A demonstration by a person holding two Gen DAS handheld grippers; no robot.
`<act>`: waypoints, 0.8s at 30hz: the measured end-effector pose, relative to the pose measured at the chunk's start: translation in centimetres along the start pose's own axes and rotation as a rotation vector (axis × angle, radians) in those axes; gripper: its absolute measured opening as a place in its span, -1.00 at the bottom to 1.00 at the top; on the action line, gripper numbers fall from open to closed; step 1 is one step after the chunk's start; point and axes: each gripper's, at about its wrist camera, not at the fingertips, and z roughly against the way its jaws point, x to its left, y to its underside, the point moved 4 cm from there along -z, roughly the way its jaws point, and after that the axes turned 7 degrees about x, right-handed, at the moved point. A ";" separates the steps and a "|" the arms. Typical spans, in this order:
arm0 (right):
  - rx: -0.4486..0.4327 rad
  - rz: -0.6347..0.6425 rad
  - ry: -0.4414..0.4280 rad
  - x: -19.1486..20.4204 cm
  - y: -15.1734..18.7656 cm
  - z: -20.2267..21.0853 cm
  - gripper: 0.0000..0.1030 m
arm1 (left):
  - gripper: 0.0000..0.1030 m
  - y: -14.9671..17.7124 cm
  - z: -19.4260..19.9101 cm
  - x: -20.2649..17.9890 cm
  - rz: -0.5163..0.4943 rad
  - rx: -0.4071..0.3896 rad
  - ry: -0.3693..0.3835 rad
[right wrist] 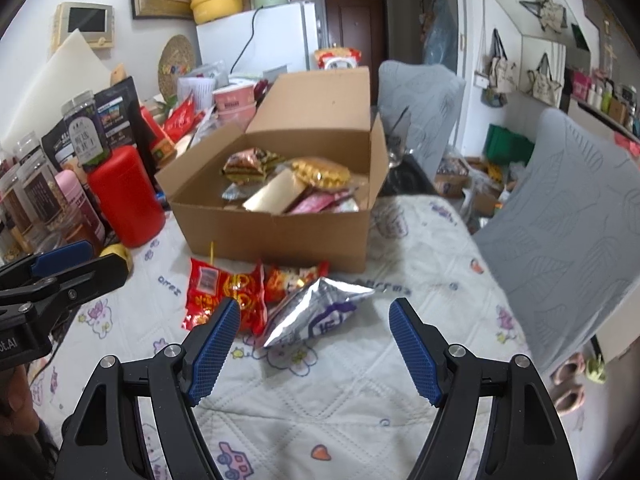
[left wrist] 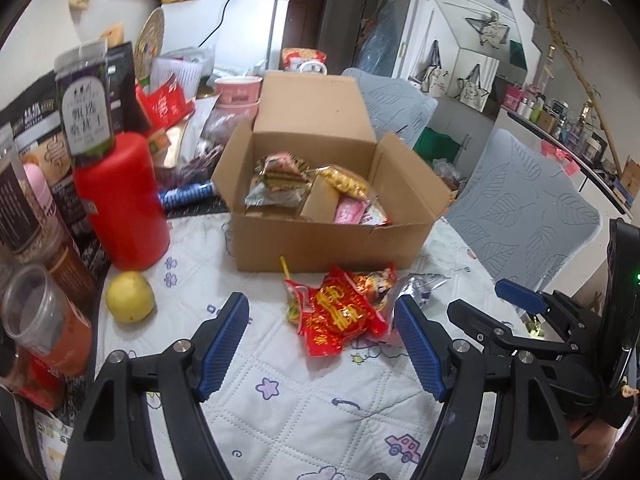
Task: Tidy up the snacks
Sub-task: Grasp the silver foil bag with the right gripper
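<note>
Both tongs (left wrist: 322,336) (right wrist: 314,338) wide, empty; snack packets (left wrist: 340,312) just beside box (left wrist: 332,244) front edge.

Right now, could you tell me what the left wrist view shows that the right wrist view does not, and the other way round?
Only the left wrist view shows the whole yellow fruit and the clear plastic cup at the table's left edge.

Only the right wrist view shows the wall panel and the slippers on the floor.

Both share the open cardboard box of snacks, the red snack packets, the silver packet lying in front of it, the red canister, and each open gripper, left and right.
</note>
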 end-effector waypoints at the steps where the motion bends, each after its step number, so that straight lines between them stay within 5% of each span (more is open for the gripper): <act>1: 0.009 -0.004 -0.009 0.0 0.1 -0.4 0.51 | 0.46 0.1 -0.3 0.2 0.006 0.004 -0.002; 24: 0.217 -0.142 -0.012 -1.2 -0.2 -11.0 0.51 | 0.46 0.9 -7.2 2.3 0.060 0.121 0.004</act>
